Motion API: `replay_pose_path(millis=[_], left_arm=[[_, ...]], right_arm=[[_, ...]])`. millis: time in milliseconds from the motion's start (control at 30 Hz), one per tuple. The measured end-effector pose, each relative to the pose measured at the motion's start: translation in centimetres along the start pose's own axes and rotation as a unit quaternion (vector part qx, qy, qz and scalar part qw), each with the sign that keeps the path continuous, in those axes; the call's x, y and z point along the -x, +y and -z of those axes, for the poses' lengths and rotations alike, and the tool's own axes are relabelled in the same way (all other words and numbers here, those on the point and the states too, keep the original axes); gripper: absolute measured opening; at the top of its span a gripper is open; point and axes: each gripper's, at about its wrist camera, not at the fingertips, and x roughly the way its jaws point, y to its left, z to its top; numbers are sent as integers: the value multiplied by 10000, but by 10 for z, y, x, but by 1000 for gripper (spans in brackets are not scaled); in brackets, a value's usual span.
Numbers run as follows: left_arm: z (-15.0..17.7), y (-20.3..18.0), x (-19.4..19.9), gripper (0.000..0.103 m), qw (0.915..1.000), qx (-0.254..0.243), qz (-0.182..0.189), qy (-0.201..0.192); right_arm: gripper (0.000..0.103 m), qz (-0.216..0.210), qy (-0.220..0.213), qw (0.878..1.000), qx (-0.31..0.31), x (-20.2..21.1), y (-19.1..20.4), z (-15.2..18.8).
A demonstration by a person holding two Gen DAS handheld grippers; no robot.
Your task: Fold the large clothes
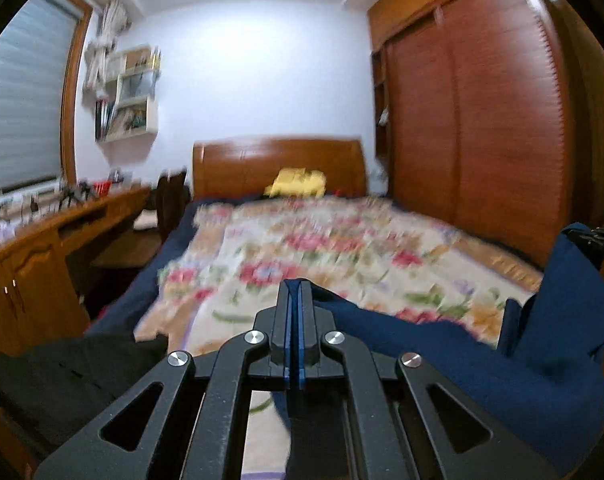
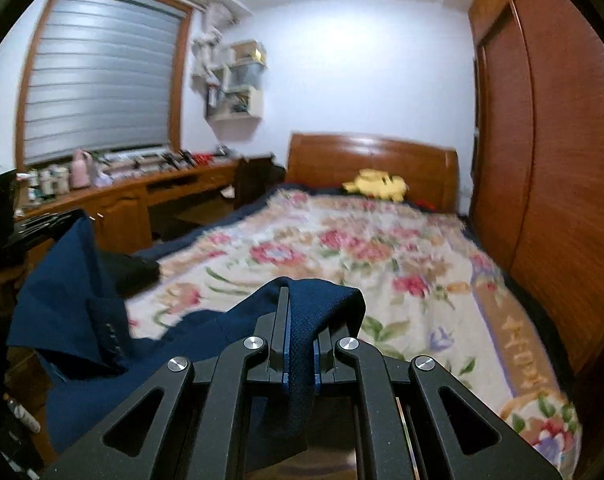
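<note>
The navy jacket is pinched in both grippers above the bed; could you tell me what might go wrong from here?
1. The left gripper seems to pinch only a thin edge of the navy jacket, so the fabric could slip out.
2. The right gripper clamps a bunched fold, which may set the crease crooked.
3. A black garment lies on the floral bedspread close by, and the hanging jacket might drag it.

A garment (image 2: pixel 81 308) hangs between both grippers above the bed (image 2: pixel 382 264), wardrobe (image 2: pixel 562 160) right, desk (image 2: pixel 121 200) left.

Matt woven navy garment (image 2: pixel 81 300); seemingly glossy wooden headboard (image 2: pixel 372 160).
</note>
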Motion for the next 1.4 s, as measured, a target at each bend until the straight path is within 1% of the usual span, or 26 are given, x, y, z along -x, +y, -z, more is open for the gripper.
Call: replay_pose_path(millis=[67,133,233,367,433,500,600,667,767,867,900,933,967,1033,1067,1100,1133,1167,1200,1233,1267,1333,1400], left_arm=[[15,8,-37,2,9993,122,-30,342],[27,12,-63,2,9983,183,-36,550],[38,12,-89,2,9970,200,-44,747],[47,13,-128,2,9954,198,-159,925],[47,19,-146,2,9949,274,-166,959],[45,24,-162,2,9943,348,-181,992],[42,28,-188,2,9930,517,-170,1052],[43,28,-203,2,9917,570,-170,1136],[52,22,-218,2,9898,602,-185,1276],[61,14,-218,3,9892,495,-194,1364],[64,11,-216,5,9895,426,-196,1367],[64,9,-215,13,9897,388,-187,1368],[66,6,-211,30,9898,368,-139,1373],[67,2,-203,51,9902,400,36,1338],[68,-1,-197,59,9904,406,134,1314],[69,-4,-190,64,9907,397,208,1284],[71,-7,-179,73,9915,408,264,1211],[73,-8,-174,82,9918,434,295,1167],[76,-11,-166,84,9918,450,369,1135],[79,-13,-160,86,9917,457,433,1122],[82,-14,-154,86,9915,469,463,1125],[86,-17,-148,86,9911,437,486,1156],[91,-16,-141,86,9912,432,459,1161]], right_arm=[[7,70,228,9997,-111,-37,-7,11],[7,72,408,9989,-226,-74,-15,24],[7,91,619,9976,-293,-124,-23,41],[8,202,833,9954,-438,-184,-36,49],[8,279,837,9946,-543,-204,-42,43],[8,354,829,9939,-641,-226,-50,29],[8,453,850,9932,-659,-255,-49,16],[8,485,893,9928,-640,-263,-43,19],[8,460,1119,9908,-599,-288,-39,25],[8,510,1389,9880,-433,-311,-34,34],[8,525,1458,9871,-401,-318,-32,37],[8,534,1548,9857,-396,-324,-32,40],[9,551,1649,9839,-412,-331,-34,42],[13,565,1826,9806,-445,-339,-35,44],[14,572,1868,9797,-449,-340,-36,43],[16,576,1887,9794,-433,-341,-37,42],[22,577,1890,9795,-394,-339,-36,40],[39,605,1866,9800,-339,-336,-34,39],[51,651,1820,9808,-251,-331,-33,37],[69,735,1726,9822,-136,-326,-30,34],[75,794,1655,9830,-51,-322,-27,33],[76,808,1588,9840,72,-315,-20,28],[76,680,1548,9855,155,-309,-10,25]])
